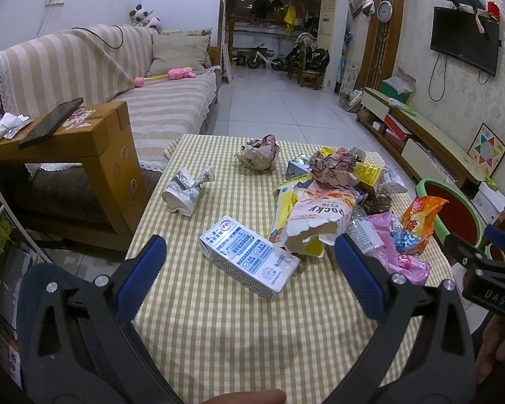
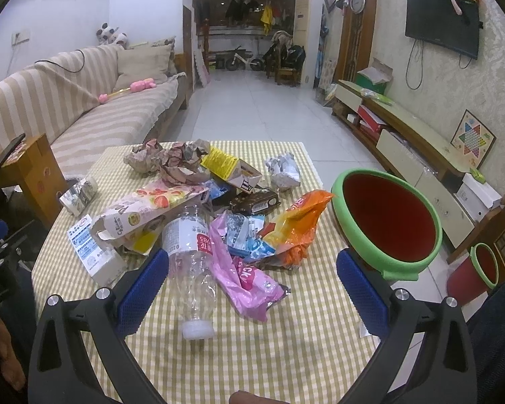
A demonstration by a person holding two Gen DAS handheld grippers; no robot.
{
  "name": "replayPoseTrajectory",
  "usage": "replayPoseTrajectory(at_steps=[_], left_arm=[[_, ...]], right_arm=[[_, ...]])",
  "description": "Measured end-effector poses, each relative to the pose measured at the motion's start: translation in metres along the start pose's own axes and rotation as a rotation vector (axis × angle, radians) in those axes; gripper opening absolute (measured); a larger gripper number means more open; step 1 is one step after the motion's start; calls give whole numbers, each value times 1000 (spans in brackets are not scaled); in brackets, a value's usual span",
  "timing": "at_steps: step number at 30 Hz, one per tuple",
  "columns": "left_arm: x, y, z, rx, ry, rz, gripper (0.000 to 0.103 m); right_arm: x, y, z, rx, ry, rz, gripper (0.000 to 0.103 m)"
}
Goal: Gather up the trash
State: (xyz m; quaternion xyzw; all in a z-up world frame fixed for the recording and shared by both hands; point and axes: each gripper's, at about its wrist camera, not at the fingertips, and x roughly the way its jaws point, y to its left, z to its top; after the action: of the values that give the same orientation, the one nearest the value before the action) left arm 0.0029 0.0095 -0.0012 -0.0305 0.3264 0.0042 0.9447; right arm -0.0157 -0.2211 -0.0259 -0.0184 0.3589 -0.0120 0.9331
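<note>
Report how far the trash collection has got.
Nothing looks done: the red bin with the green rim shows no trash inside. Nothing is in hand either; the left tongs and right tongs are both open and empty. Left on the checked table: the milk carton, clear bottle, pink wrapper, orange bag and crumpled paper.

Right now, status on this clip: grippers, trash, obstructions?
Left gripper and right gripper open, empty. Trash pile uncollected on table; bin at right edge. Nothing blocking.
</note>
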Motion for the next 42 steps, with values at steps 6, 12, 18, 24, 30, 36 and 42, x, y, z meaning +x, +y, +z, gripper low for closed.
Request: replayPoseTrajectory(at_steps=[6,12,18,24,30,36,42], left_arm=[[0,1,0,-1,0,-1,98],[0,1,0,-4,1,-1,98],[1,2,0,-3,1,-2,98],[1,3,0,-5,3,-3,98],[2,4,0,-4,6,-4,98],[3,3,-2,-5,9,-5,98],[10,1,-5,-25,53,-7,98]], right_arm=[[0,0,0,1,1,0,96],[1,0,0,1,0,0,96],[0,0,0,1,0,0,96],[1,0,0,1,1,1,96],[2,0,-1,1,1,2,96],[4,-1,-1,2,13,4,96],[13,-11,4,30,42,-6,96]])
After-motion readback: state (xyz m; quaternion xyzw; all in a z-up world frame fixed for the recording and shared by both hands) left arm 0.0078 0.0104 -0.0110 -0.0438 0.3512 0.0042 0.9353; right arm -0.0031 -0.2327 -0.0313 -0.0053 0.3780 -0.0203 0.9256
